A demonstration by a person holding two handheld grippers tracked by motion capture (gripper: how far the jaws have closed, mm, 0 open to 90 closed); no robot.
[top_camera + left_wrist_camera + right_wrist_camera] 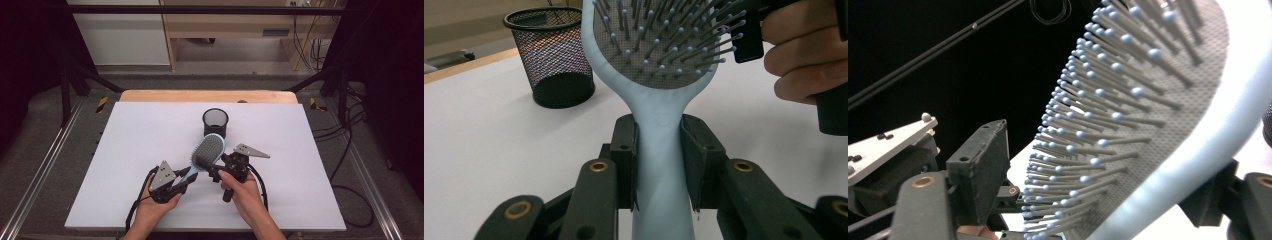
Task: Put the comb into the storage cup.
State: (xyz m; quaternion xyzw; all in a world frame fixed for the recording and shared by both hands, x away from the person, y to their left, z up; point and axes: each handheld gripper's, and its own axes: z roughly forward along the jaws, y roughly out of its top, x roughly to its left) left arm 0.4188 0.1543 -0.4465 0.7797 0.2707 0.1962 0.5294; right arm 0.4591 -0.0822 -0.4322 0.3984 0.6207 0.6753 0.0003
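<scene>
Hairbrush (207, 151), pale blue with a grey bristle pad, is held off the desk near its front edge, about midway along it, head tilted toward the far side. Your left gripper (186, 176) has its jaws clamped on the handle just below the neck, one pad on either flat side, as the left gripper view shows plainly (659, 165). Your right gripper (216, 172) straddles the head at its lower rim: one jaw sits among the bristle tips, the other behind the plastic back, and I cannot tell whether the pads press yet. By its look, the brush is light and rigid in the frame, with smooth plastic that may slip under a narrow pinch; the bristles flex and give no firm purchase. The handle or the solid rim is the sound place to hold, not the bristle bed. A black mesh pen cup (215, 122) stands upright just beyond the brush head, toward the far edge of the white desk (125, 150); it is empty as far as can be seen, and light enough to tip if the head knocks its rim.
</scene>
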